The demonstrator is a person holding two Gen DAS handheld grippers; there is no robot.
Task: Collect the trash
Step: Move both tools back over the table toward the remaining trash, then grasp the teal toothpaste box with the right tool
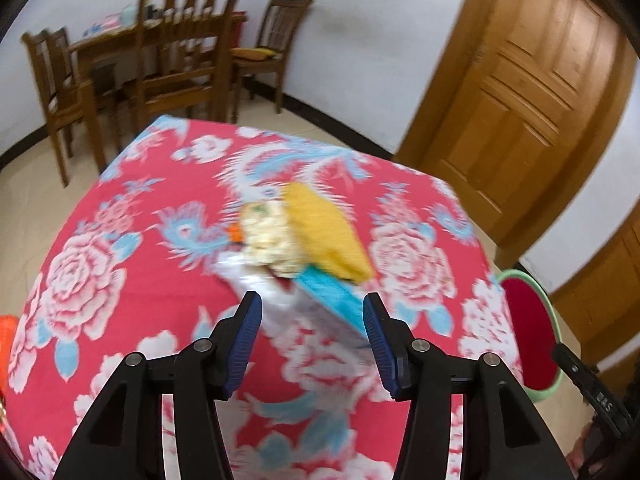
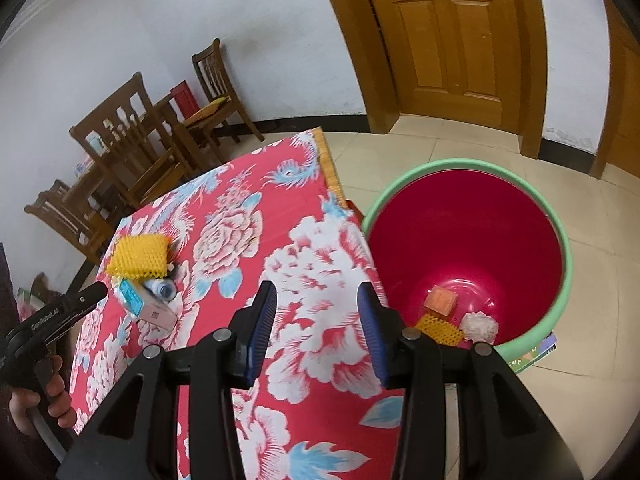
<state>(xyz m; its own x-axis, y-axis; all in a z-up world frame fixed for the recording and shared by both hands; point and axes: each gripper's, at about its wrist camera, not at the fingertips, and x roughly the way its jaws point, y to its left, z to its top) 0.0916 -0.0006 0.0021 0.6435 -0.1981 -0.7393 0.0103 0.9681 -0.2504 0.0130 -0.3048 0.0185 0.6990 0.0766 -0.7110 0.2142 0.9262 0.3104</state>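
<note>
Beyond the tongs, wooden chairs (image 1: 188,52) are grouped against a white wall; a panelled wooden door (image 2: 444,36) is seen farther right.

1. White lettering that appears to read "GenRobot.AI" is printed along the black body of the left gripper (image 2: 60,312), seen at the left edge of the right wrist view.
2. White characters are seen upside down on the black right gripper (image 1: 600,396) in the left wrist view; they cannot be read with certainty.
</note>
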